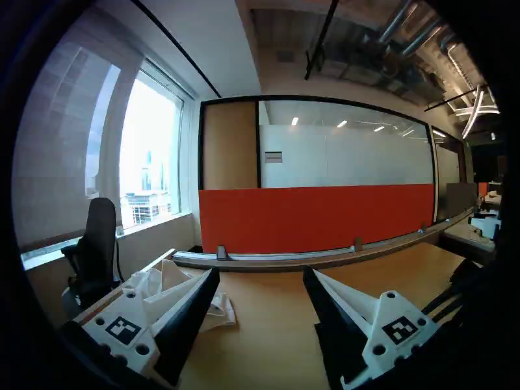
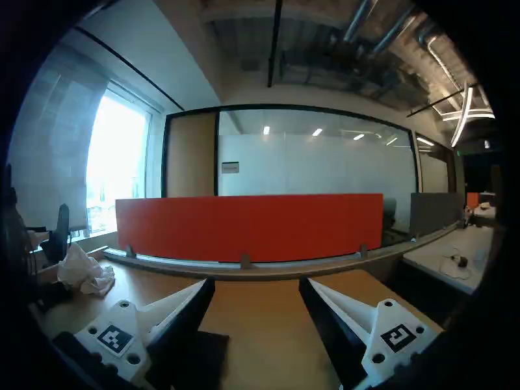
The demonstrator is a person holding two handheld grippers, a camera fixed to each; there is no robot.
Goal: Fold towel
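A crumpled white towel lies on the wooden desk, partly hidden behind the left finger of my left gripper. That gripper hovers over the desk, open, with nothing between its fingers. In the right gripper view the same towel sits bunched up at the far left of the desk. My right gripper is open too, well to the right of the towel, with bare wood between its fingers.
An orange divider panel on a grey rail closes the desk's far edge. A black office chair stands by the window at left. Another desk with a cable lies to the right.
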